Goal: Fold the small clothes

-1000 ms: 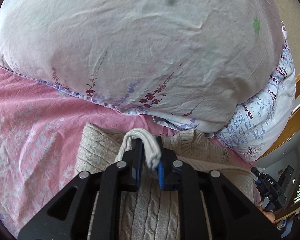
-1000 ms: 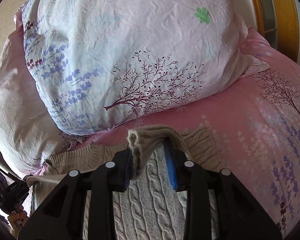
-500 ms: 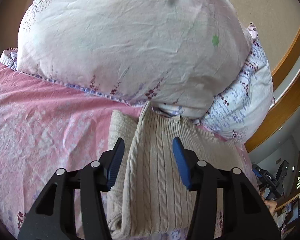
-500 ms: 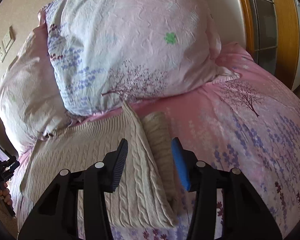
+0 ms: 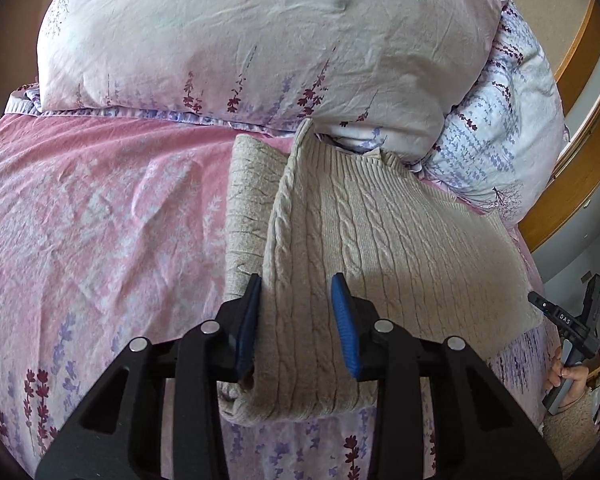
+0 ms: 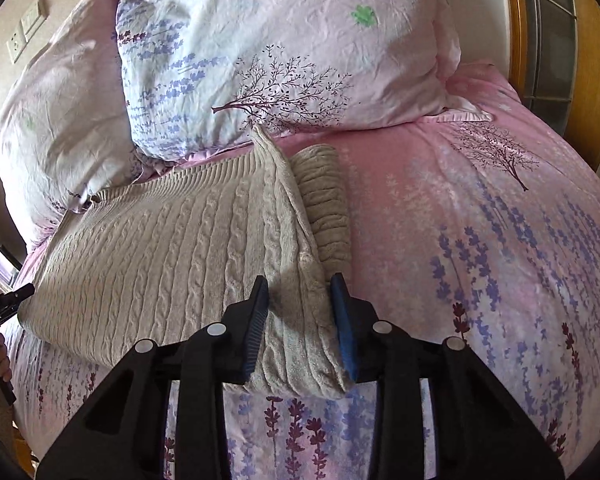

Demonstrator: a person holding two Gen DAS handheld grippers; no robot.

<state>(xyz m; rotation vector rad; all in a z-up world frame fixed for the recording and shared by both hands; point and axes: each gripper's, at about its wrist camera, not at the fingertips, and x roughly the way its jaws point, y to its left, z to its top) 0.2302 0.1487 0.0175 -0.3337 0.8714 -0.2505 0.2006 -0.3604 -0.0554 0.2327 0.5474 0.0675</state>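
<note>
A beige cable-knit sweater (image 5: 380,236) lies folded on the pink floral bed, its far edge against the pillows. It also shows in the right wrist view (image 6: 172,248). A folded sleeve lies along its left edge (image 5: 248,208) and another along its right edge (image 6: 324,204). My left gripper (image 5: 298,320) is open and empty, its jaws apart above the sweater's near left corner. My right gripper (image 6: 300,316) is open and empty above the near right corner. The right gripper also shows at the far right of the left wrist view (image 5: 568,320).
Two large floral pillows (image 5: 260,40) (image 6: 284,48) stand right behind the sweater. The pink floral bedspread (image 5: 80,220) (image 6: 480,240) spreads to both sides. A wooden frame (image 6: 580,60) stands at the right. A wall socket (image 6: 24,32) is at the upper left.
Both grippers held raised folds of the sweater one second ago. They have let go, opened and drawn back toward me. The sweater now lies flat.
</note>
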